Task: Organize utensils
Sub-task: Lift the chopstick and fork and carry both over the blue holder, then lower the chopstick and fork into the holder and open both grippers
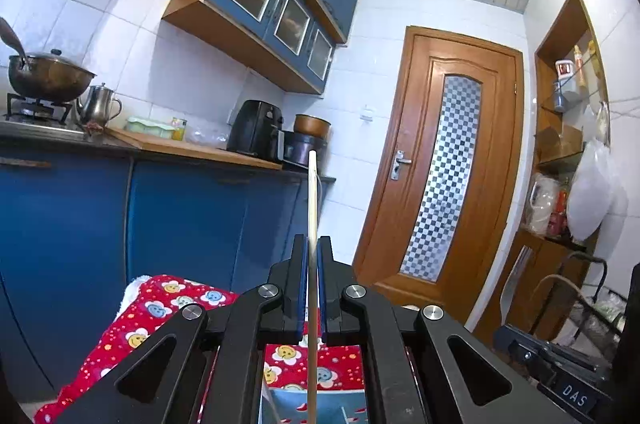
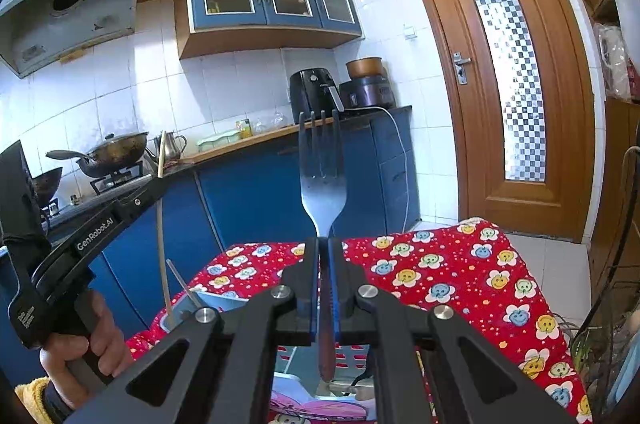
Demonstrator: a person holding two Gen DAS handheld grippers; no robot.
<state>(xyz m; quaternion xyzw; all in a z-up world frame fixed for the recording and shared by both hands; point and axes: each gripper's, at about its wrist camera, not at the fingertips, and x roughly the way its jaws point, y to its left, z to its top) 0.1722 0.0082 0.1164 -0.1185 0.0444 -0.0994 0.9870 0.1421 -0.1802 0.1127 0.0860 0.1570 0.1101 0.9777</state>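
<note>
My left gripper [image 1: 313,244] is shut on a pale wooden chopstick [image 1: 312,200] that stands upright between its blue pads, its tip reaching up past the countertop line. My right gripper [image 2: 324,244] is shut on the neck of a metal fork [image 2: 322,176], tines pointing up, with its dark handle running back between the pads. In the right wrist view the left gripper [image 2: 158,180] shows at the left edge, held by a hand [image 2: 86,340], with the chopstick [image 2: 161,224] crossing it. Both grippers hang over a table with a red flowered cloth [image 2: 448,272].
A blue container [image 2: 208,304] with a thin stick in it sits on the cloth below the left gripper. Blue cabinets [image 1: 192,216] and a countertop with an air fryer [image 1: 256,132], pots and a kettle stand ahead. A wooden door [image 1: 448,160] is at the right.
</note>
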